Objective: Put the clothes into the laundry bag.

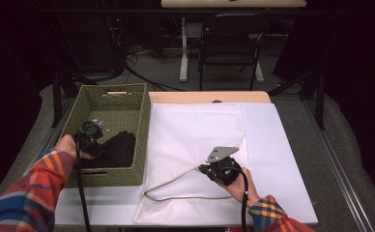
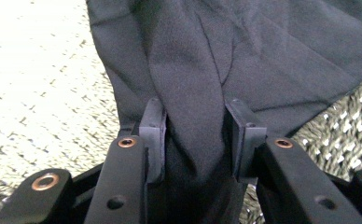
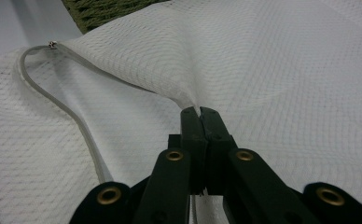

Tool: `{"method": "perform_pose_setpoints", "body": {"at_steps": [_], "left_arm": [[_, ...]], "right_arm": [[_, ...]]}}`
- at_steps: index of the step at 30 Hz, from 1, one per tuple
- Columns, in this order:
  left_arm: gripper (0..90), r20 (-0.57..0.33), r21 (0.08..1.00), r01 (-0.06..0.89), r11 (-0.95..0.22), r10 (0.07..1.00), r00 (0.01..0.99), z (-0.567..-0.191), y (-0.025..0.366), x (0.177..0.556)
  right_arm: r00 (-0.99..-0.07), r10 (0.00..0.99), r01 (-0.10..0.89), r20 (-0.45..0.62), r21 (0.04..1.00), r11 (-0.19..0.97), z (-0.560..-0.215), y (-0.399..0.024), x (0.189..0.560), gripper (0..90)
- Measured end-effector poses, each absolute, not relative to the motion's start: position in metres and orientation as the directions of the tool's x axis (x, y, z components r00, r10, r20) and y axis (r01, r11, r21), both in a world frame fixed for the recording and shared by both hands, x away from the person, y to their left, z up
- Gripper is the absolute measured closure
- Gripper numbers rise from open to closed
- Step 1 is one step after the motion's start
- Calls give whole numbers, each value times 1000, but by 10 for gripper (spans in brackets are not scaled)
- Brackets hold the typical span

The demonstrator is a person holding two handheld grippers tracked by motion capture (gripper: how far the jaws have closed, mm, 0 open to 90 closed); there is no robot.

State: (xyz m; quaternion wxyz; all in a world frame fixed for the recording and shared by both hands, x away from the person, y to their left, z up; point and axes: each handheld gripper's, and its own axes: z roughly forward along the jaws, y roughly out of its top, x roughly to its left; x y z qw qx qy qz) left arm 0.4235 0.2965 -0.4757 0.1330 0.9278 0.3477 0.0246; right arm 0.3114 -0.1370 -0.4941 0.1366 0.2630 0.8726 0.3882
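Plaid sleeves of red, blue and yellow, black grippers with copper-ringed screw holes, black cables, and a grey three-cornered plate (image 1: 221,153) at five o'clock.

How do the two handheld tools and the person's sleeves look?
Both tools are black with two flat jaws and copper-coloured rivets. The left tool trails a black cable. The right tool carries a grey three-cornered plate. The sleeves are plaid: red, blue and yellow.

Bright overhead light on the table (image 1: 282,145), dark surroundings, soft close-up focus.
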Motion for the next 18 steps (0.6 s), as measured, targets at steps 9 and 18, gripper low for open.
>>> {"method": "perform_pose_setpoints", "body": {"at_steps": [9,18], "left_arm": [[601,-19,261,628,-733,647,763,-477,293,425],[290,-44,215,622,-753,629,776,-490,292,428]], "right_arm": [[-825,564,353,-35,749,561,-494,-137,311,897],[-824,566,357,-29,748,559,-494,-137,312,897]]}}
